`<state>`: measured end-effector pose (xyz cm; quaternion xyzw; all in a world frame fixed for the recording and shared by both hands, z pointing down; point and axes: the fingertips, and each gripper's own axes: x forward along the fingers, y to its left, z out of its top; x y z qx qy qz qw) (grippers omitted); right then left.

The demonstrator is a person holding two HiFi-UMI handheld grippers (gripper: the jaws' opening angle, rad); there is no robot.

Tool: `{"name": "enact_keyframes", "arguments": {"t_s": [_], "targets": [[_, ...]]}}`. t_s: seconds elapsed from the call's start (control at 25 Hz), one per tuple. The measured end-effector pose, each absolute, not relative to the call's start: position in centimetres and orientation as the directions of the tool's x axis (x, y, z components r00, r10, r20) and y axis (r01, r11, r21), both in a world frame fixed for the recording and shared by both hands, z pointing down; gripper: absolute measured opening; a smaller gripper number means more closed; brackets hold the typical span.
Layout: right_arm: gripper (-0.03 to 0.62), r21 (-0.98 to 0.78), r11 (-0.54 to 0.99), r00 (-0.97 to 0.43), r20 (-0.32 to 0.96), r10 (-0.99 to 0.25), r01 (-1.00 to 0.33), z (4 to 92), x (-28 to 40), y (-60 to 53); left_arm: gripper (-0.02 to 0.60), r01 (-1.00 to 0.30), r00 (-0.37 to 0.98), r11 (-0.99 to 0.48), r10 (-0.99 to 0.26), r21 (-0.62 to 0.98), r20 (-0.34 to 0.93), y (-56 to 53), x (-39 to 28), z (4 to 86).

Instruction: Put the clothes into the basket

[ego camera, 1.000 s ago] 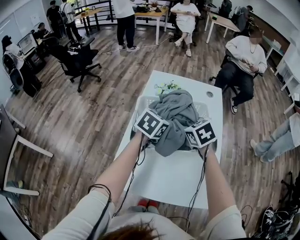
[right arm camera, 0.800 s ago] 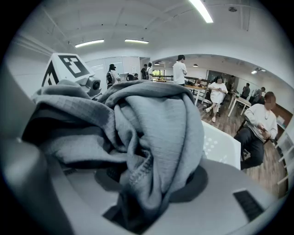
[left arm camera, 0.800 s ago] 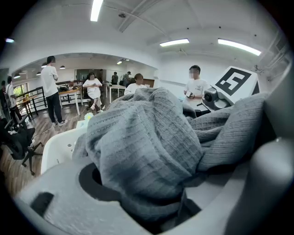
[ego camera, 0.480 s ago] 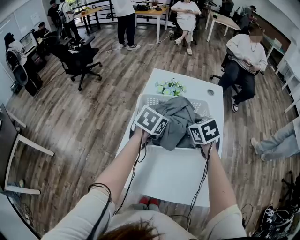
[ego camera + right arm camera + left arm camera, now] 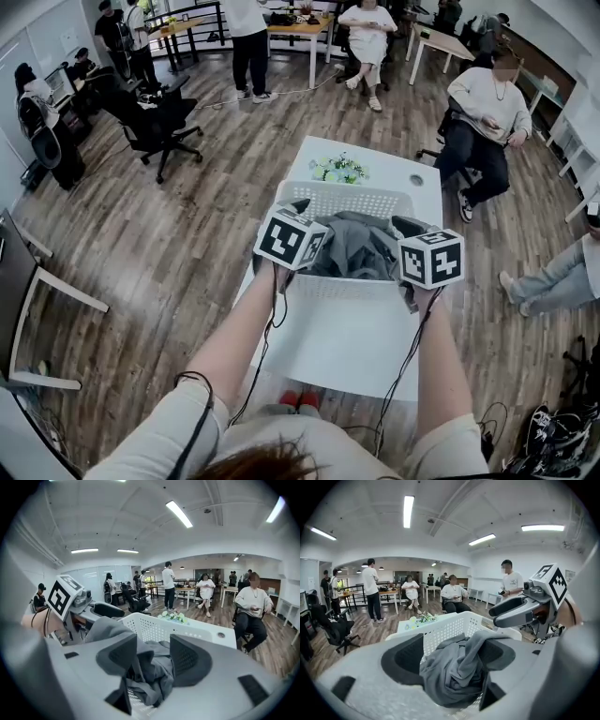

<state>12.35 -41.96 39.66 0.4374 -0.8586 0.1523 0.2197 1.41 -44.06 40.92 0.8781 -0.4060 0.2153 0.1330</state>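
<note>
A grey garment [image 5: 356, 248] lies bunched inside the white plastic basket [image 5: 347, 192] on the white table [image 5: 337, 337]. My left gripper [image 5: 295, 217] hovers at the basket's near left corner and my right gripper [image 5: 417, 234] at its near right corner. In the left gripper view the garment [image 5: 454, 667] sits between the wide-apart jaws of the left gripper [image 5: 450, 656], with a fold over the right finger. In the right gripper view the cloth [image 5: 150, 667] hangs between the jaws of the right gripper [image 5: 152, 656], with a fold over the left finger. Neither pair of pads visibly presses it.
A small bunch of flowers [image 5: 339, 169] stands on the table just behind the basket. A seated person [image 5: 483, 112] is at the far right and a black office chair [image 5: 155, 122] at the far left. Wooden floor surrounds the table.
The garment has gone down from a heap above the basket's rim into the basket. Both grippers have moved apart toward the basket's near corners.
</note>
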Motion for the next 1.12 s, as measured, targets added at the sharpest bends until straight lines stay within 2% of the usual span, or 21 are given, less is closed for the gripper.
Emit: {"name": "enact_keyframes", "arguments": {"t_s": [0.16, 0.24, 0.36, 0.44, 0.6, 0.72, 0.8, 0.92, 1.0, 1.04, 1.12], "targets": [[0.225, -0.058, 0.557, -0.514, 0.470, -0.717, -0.829, 37.7, 12.4, -41.1, 0.368, -0.800, 0.537, -0.600, -0.727, -0.013, 0.428, -43.4, 0.6, 37.8], [0.225, -0.051, 0.553, -0.510, 0.463, -0.725, -0.832, 37.0, 12.3, -40.7, 0.368, -0.801, 0.487, -0.585, -0.763, -0.131, 0.426, -43.6, -0.1, 36.4], [0.225, -0.054, 0.553, -0.512, 0.463, -0.724, -0.831, 36.9, 11.9, -39.8, 0.331, -0.641, 0.293, -0.638, -0.718, -0.428, 0.632, -43.6, -2.0, 40.0], [0.225, -0.063, 0.558, -0.518, 0.468, -0.716, -0.827, 37.2, 11.4, -39.0, 0.331, -0.560, 0.161, -0.646, -0.699, -0.519, 0.697, -43.1, -3.7, 42.9], [0.225, -0.074, 0.562, -0.524, 0.478, -0.705, -0.824, 37.9, 10.9, -37.8, 0.331, -0.666, 0.082, -0.521, -0.762, -0.534, 0.642, -42.2, -7.3, 44.3], [0.225, -0.082, 0.557, -0.523, 0.479, -0.705, -0.826, 38.4, 10.8, -37.2, 0.331, -0.569, -0.047, -0.467, -0.803, -0.677, 0.594, -41.6, -10.2, 44.9], [0.225, -0.094, 0.555, -0.528, 0.470, -0.707, -0.826, 38.5, 10.7, -36.8, 0.330, -0.593, -0.022, -0.417, -0.847, -0.689, 0.531, -41.0, -10.5, 44.1], [0.224, -0.123, 0.553, -0.547, 0.429, -0.719, -0.824, 38.4, 10.2, -36.1, 0.310, -0.792, 0.220, -0.377, -0.910, -0.480, 0.351, -39.7, -7.8, 40.5], [0.215, -0.134, 0.544, -0.547, 0.406, -0.732, -0.828, 38.5, 9.9, -35.7, 0.202, -0.854, 0.346, -0.407, -0.910, -0.324, 0.230, -38.5, -5.6, 38.5], [0.207, -0.136, 0.540, -0.545, 0.399, -0.738, -0.831, 38.5, 9.8, -35.5, 0.170, -0.864, 0.376, -0.420, -0.905, -0.279, 0.197, -38.0, -4.8, 37.9], [0.189, -0.138, 0.535, -0.543, 0.385, -0.746, -0.834, 38.6, 9.5, -35.0, 0.146, -0.867, 0.412, -0.444, -0.894, -0.227, 0.175, -37.3, -3.4, 37.5]]}}
